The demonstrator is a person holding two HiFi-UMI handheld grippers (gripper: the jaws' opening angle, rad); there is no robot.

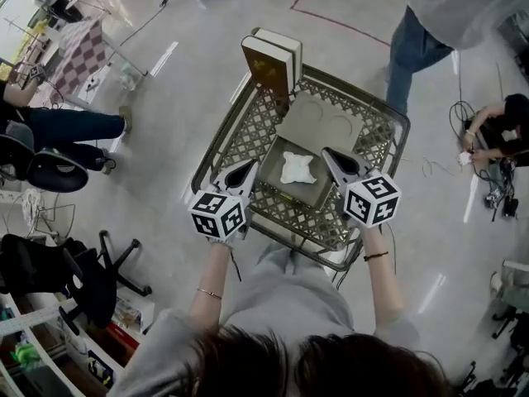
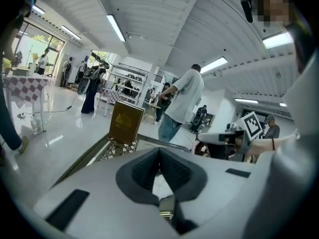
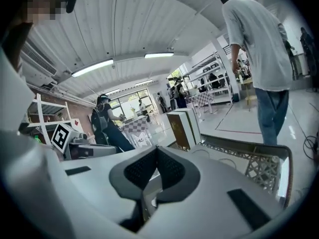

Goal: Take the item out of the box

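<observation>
An open grey box (image 1: 312,190) lies on a metal lattice cart (image 1: 245,134), with its lid (image 1: 324,121) folded back. Inside rests a white crumpled item (image 1: 297,168). My left gripper (image 1: 249,170) hovers at the box's left edge, jaws shut and holding nothing. My right gripper (image 1: 329,155) hovers at the box's right edge, also shut and holding nothing. In the left gripper view the pads (image 2: 149,166) meet with nothing between them. The right gripper view shows the same, its pads (image 3: 167,168) pressed together. The item itself is hidden in both gripper views.
A brown book-like box (image 1: 267,64) stands upright at the cart's far rim, a white one (image 1: 285,45) behind it. A person in jeans (image 1: 412,40) stands beyond the cart's far right. Seated people, chairs (image 1: 50,172) and cables surround the cart.
</observation>
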